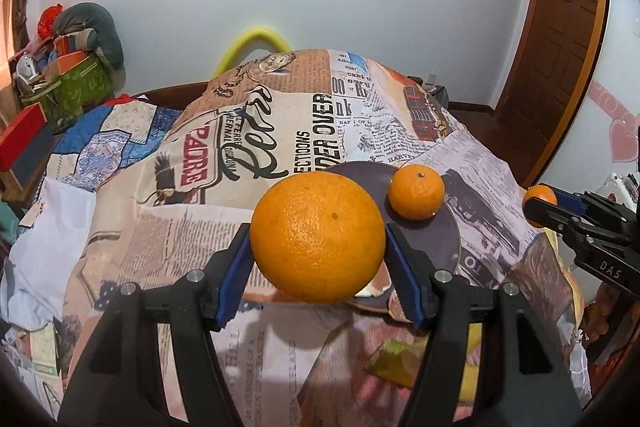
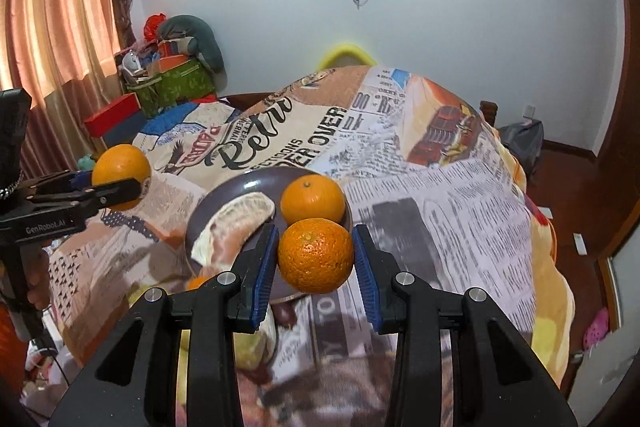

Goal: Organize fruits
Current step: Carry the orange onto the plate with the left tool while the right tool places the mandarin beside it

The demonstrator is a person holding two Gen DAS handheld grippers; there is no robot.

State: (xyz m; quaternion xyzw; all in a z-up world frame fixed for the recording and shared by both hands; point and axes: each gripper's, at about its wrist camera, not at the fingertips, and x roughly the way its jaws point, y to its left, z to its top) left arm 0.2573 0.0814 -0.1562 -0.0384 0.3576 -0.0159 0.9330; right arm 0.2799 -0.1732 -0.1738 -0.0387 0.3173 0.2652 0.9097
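My left tool (image 1: 318, 239) is gripping a large orange (image 1: 318, 237), centre frame. My right tool (image 2: 316, 257) is gripping a mandarin (image 2: 316, 255) above the plate (image 2: 240, 187), touching another mandarin (image 2: 313, 199).

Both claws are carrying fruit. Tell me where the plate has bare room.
On the dark plate the rear-left stretch, behind the peeled segment and left of the small orange, lies bare. The near side is crowded: the right claw holds its orange there. The left claw holds the large orange left of the plate.
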